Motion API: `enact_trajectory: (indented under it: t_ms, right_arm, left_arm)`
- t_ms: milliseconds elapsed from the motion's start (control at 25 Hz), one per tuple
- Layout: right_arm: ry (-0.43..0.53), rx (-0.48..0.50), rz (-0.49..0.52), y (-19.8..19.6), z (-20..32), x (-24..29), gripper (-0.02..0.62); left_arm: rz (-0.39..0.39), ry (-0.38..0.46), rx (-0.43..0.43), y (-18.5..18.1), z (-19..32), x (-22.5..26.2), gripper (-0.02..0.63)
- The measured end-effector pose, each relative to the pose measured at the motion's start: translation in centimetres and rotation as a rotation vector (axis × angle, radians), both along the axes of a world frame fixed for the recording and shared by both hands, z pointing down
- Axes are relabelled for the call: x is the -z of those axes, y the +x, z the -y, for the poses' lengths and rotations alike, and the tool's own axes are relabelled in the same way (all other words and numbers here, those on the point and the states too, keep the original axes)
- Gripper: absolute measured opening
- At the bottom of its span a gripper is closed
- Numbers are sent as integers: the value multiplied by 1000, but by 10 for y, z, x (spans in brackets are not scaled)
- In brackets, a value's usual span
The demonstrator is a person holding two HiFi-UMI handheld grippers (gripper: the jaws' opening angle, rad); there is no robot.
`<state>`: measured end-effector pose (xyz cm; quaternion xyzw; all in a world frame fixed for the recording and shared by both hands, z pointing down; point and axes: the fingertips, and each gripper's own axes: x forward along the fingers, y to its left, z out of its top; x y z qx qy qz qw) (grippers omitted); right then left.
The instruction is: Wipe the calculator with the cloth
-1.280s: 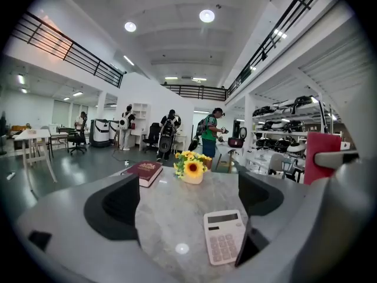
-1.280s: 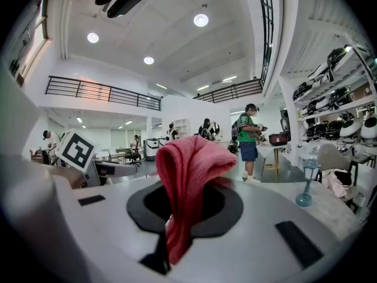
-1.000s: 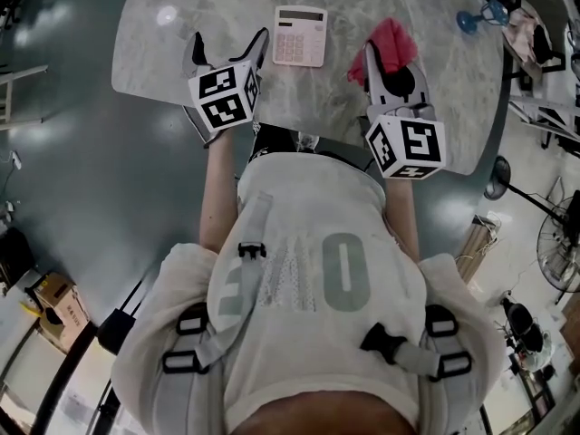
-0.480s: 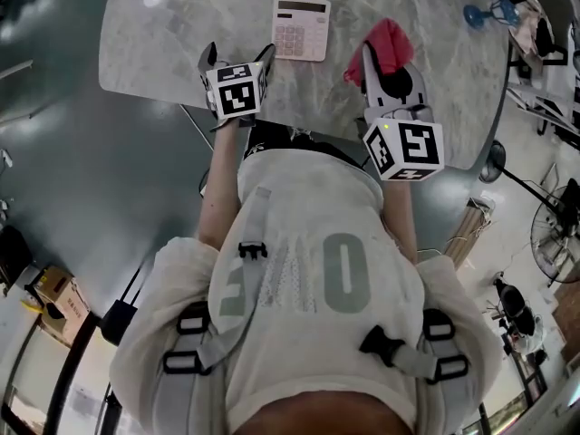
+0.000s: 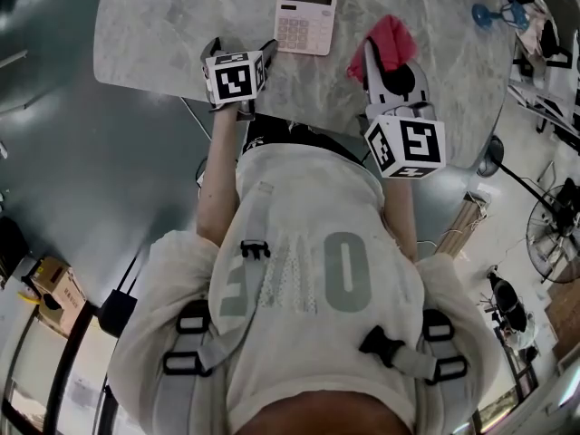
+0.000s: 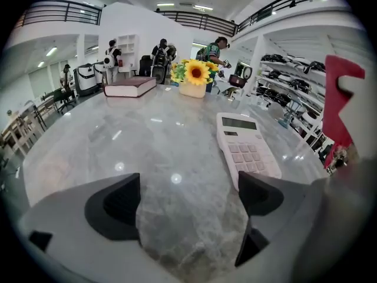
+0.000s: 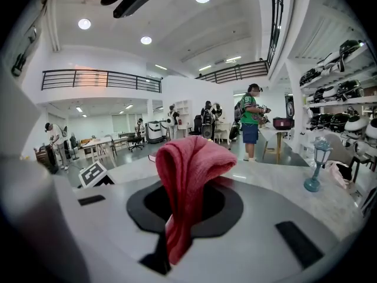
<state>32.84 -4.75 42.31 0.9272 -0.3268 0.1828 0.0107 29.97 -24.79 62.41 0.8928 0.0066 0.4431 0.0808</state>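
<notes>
At left tongs (image 6: pixel 188 198): spread wide, empty, above marble table (image 6: pixel 147 140) beside calculator (image 6: pixel 247 149). At right tongs (image 7: pixel 177 223): clamped on red cloth (image 7: pixel 188 170), tips buried underneath.

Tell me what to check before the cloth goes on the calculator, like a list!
1. Cloth held tight: ok. The right gripper is shut on it, and the cloth sticks up out of the jaws.
2. Left gripper free to help: ok. Its jaws are apart, with only the table between them.
3. Calculator lying flat, keys up: ok.
4. Cloth on the calculator: not ok. It is off to the calculator's right, not touching it.
5. Way from cloth to calculator free: ok. Only bare table lies between them.
6. Where the dirt is: cannot tell from here.
</notes>
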Motion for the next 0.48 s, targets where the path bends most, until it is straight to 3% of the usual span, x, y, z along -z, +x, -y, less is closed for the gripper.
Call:
enact_trajectory:
  t_ms: [120,240,360,480]
  right_arm:
    - [-28,14,-20,4,2,1,60]
    - [-127,39,-81,20,3,5,60]
    - [-297,129,-149,44,10,6,60]
    - [-509,308,-183,63,29,-12,60]
  left_arm:
    - [11,-6,-1,0,1,0,508]
    - [12,-9,-3,0,1,-1,508]
    - [10,-14,-4,0,1,-3,509]
    - [10,-14,-1,-1,3,-4,509]
